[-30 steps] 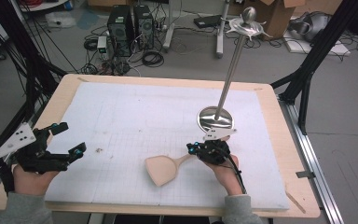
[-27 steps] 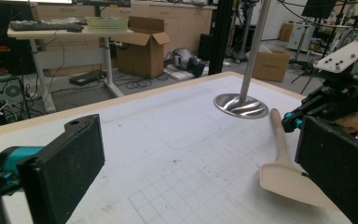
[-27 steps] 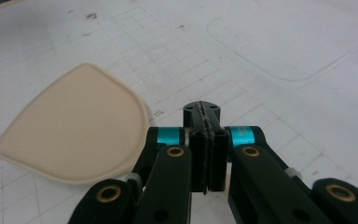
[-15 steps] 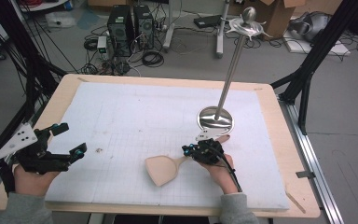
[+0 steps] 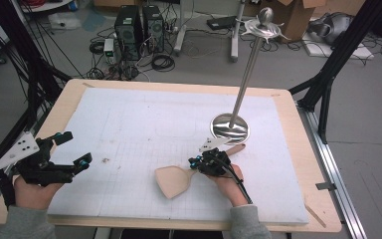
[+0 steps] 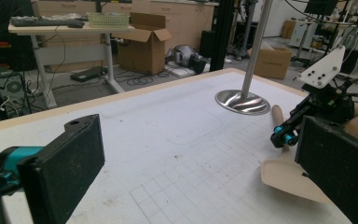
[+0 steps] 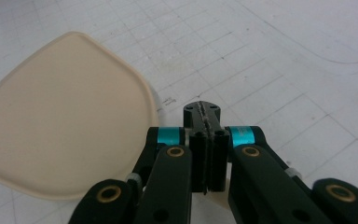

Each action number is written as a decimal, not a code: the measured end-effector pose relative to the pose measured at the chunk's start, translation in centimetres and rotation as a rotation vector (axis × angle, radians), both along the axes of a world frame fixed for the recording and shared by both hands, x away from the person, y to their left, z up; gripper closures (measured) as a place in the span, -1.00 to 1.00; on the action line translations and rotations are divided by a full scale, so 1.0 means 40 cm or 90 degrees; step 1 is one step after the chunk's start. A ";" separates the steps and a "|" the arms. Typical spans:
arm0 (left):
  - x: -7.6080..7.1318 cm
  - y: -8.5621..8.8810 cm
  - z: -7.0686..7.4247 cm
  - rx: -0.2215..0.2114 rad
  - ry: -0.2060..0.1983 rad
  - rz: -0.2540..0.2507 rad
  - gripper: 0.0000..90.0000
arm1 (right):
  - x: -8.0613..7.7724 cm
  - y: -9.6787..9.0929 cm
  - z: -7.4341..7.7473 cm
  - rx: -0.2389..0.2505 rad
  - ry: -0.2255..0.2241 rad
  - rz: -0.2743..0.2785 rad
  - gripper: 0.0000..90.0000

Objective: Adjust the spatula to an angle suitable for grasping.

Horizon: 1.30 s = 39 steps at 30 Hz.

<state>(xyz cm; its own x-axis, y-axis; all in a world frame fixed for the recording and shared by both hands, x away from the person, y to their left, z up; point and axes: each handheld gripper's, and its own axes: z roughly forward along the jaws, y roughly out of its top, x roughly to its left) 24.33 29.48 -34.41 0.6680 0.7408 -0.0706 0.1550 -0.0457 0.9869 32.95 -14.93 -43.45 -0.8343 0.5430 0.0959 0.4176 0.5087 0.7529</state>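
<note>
Sliding along the handle is the only thing that has changed in the last second; everything big is where it was. The tabletop (image 5: 323, 219) and its white mat (image 5: 154, 119) lie as before. The metal stand (image 5: 230, 127) has not moved either, with its round foot on the mat toward the right edge.

The wooden spatula (image 5: 171, 180) lies flat on the mat close to the near edge, a little right of the middle. Its broad blade points toward the near left corner and its handle runs back toward the foot of the stand. As far as I can tell it has barely shifted.

My right claw (image 5: 195, 163) has crept down the handle toward the blade and dropped a touch. The round end of the handle now shows behind it, and its tips sit over the narrow neck where handle meets blade. Its jaws are pressed fully together, and I see nothing pinched between them. The spatula passes underneath, so I judge I am resting on it or just over it, not holding it.

My left claw (image 5: 73, 148) has kept still near the left edge, jaws spread wide around nothing.

To my mind the lift has not begun: with the jaws closed like this I can only press or nudge the spatula, and would have to part them to grasp the neck.
</note>
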 end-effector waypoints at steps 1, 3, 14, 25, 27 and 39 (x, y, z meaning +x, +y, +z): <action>0.000 -0.001 -0.001 -0.002 0.000 0.000 -0.96 | 0.001 0.002 -0.001 0.000 0.001 0.000 1.00; 0.000 0.000 -0.001 -0.001 0.001 0.000 -0.96 | 0.001 0.005 -0.002 -0.005 0.008 0.002 1.00; -0.007 -0.005 0.006 -0.001 -0.003 -0.004 -0.96 | 0.005 0.003 -0.008 -0.015 0.021 0.010 1.00; -0.003 0.001 0.002 -0.004 0.001 -0.006 -0.96 | 0.008 -0.008 -0.009 0.000 0.041 0.018 1.00; -0.003 0.002 0.001 -0.005 0.000 -0.009 -0.96 | 0.008 -0.011 -0.009 0.003 0.047 0.023 1.00; -0.002 0.002 0.001 -0.002 0.001 -0.004 -0.96 | -0.008 -0.028 -0.006 -0.006 0.046 0.048 1.00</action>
